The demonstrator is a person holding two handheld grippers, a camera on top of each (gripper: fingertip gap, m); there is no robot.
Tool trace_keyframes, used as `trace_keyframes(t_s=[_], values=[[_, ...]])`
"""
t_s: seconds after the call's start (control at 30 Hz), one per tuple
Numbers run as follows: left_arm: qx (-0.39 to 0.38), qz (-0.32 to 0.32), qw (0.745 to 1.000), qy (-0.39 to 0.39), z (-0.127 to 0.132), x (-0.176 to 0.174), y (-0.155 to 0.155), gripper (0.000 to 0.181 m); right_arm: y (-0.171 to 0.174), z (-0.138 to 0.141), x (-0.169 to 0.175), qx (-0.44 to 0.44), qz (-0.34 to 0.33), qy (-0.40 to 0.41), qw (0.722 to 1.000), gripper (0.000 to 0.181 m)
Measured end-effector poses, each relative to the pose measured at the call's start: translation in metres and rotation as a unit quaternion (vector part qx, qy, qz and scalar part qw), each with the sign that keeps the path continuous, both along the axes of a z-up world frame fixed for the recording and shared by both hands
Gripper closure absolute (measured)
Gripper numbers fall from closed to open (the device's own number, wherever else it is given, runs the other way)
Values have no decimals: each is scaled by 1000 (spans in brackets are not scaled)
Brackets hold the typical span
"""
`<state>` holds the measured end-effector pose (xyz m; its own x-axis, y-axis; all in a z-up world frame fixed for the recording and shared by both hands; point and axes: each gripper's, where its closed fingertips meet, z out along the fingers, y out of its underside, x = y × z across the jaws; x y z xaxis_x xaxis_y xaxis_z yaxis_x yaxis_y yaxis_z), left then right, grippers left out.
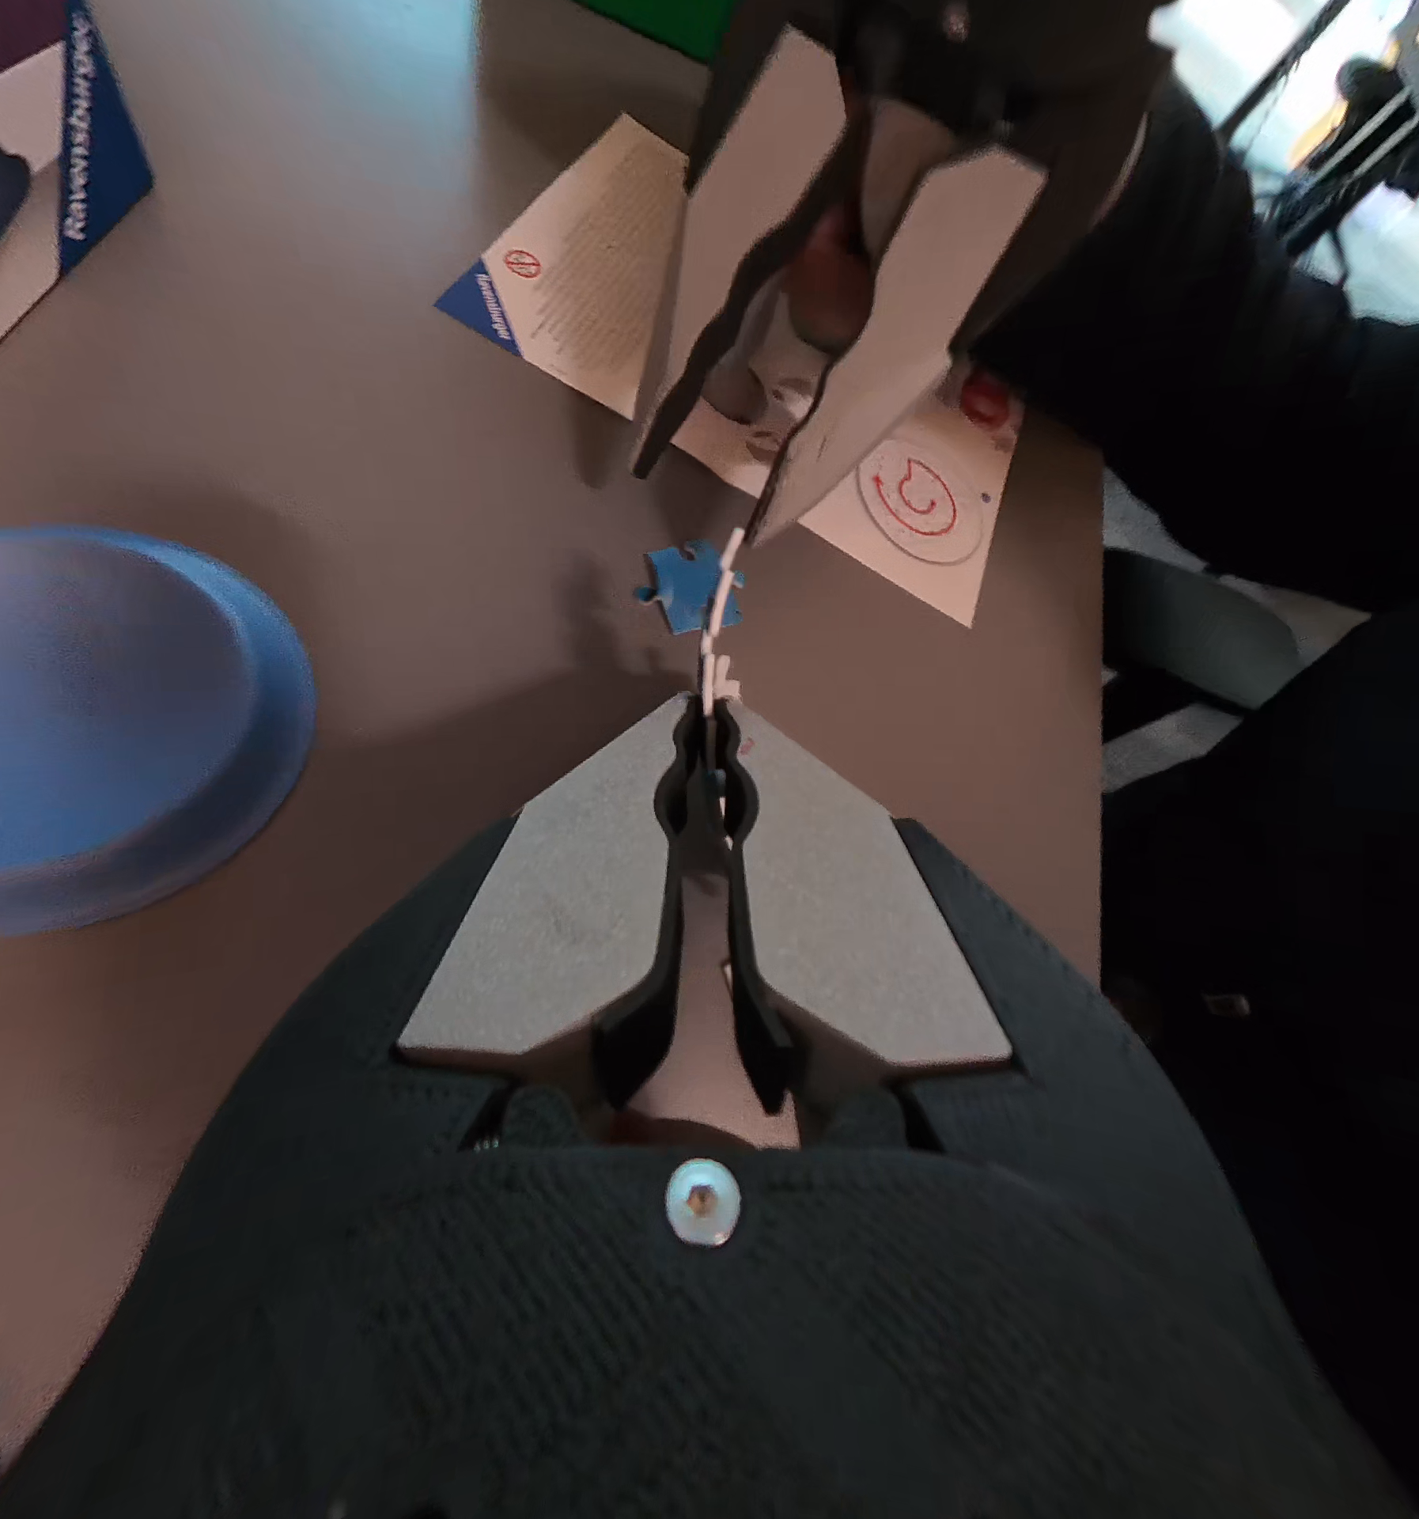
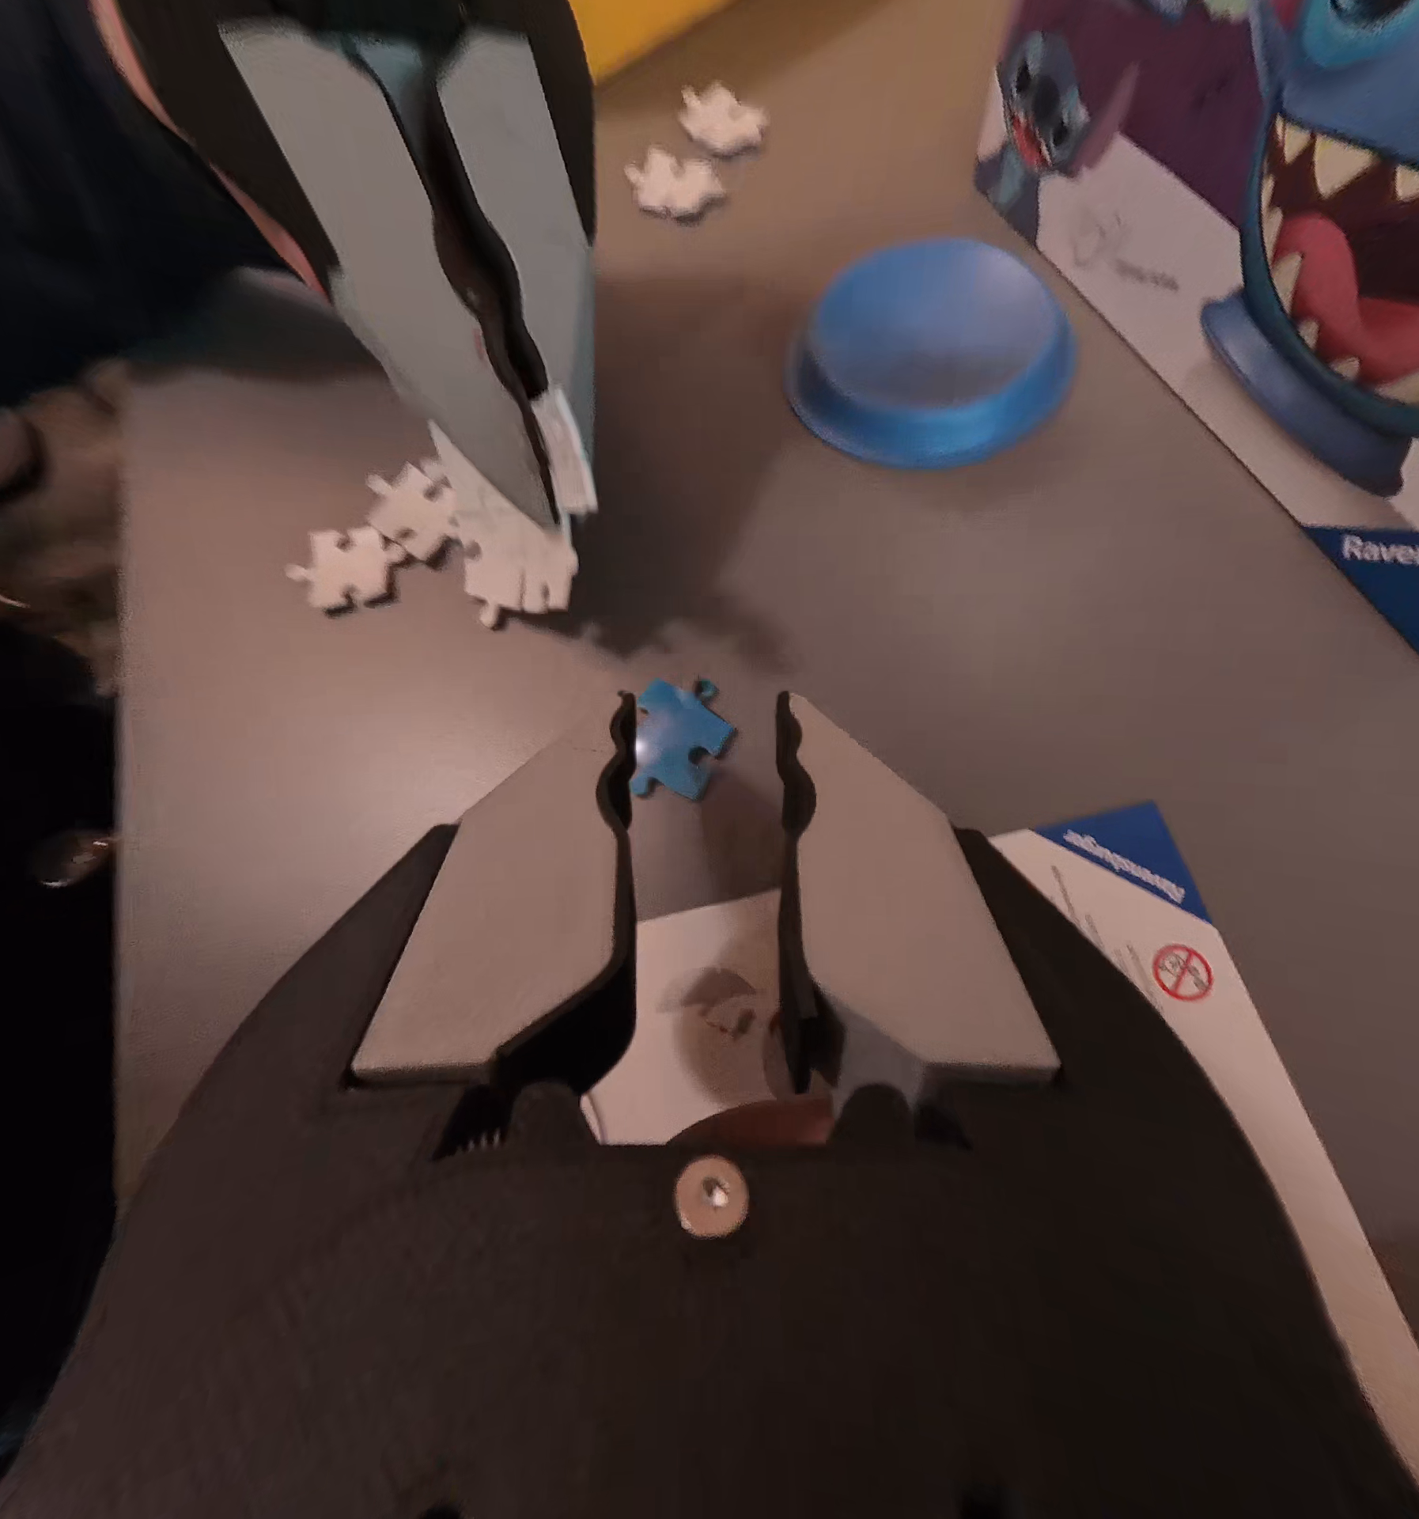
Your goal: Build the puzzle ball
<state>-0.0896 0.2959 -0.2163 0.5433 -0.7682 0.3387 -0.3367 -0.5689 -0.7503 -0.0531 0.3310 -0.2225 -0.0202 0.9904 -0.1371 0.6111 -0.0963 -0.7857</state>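
My left gripper (image 1: 710, 707) is shut on a thin strip of joined white puzzle pieces (image 1: 723, 608), seen edge-on and sticking out past the fingertips. It also shows at the upper left of the right wrist view (image 2: 562, 501), with the white pieces (image 2: 562, 444) in its tips. My right gripper (image 2: 704, 708) is open and empty, low over the table, with a loose blue puzzle piece (image 2: 677, 740) lying between its fingertips. In the left wrist view the right gripper (image 1: 702, 505) comes in from the top, just beyond the blue piece (image 1: 681, 588).
A blue dome-shaped stand (image 2: 932, 353) sits on the brown table (image 2: 1018, 657), also at left in the left wrist view (image 1: 98, 723). Loose white pieces (image 2: 377, 542) lie below the left gripper, more (image 2: 673, 181) farther back. The puzzle box (image 2: 1265, 247) is at right, a leaflet (image 2: 1142, 986) under my right gripper. Left tips to right tips: about 6 cm.
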Motion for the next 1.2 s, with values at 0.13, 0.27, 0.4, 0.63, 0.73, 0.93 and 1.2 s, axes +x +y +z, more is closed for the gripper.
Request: trace_keyframes(t_s=[0.13, 0.27, 0.4, 0.63, 0.73, 0.93, 1.2], values=[[-33, 28, 998, -47, 2, -13, 7, 181, 3, -17, 4, 10, -12, -47, 999, 144], [-38, 37, 998, -45, -2, -20, 9, 181, -5, -21, 3, 15, 1, -58, 998, 140], [-52, 33, 997, -39, -8, -20, 8, 180, -7, -23, -1, 46, 10, -59, 997, 153], [-64, 35, 997, -36, -12, -23, 8, 168, -12, -19, -3, 13, 18, -42, 999, 181], [-65, 40, 996, -42, -10, -26, 10, 167, -9, -21, -2, 4, 11, -43, 999, 181], [-59, 48, 996, -39, -8, -31, 11, 165, -14, -1, -1, 21, 34, -7, 999, 159], [-41, 68, 995, -56, 5, -40, 15, 164, -39, -6, 2, 82, 114, -13, 990, 142]])
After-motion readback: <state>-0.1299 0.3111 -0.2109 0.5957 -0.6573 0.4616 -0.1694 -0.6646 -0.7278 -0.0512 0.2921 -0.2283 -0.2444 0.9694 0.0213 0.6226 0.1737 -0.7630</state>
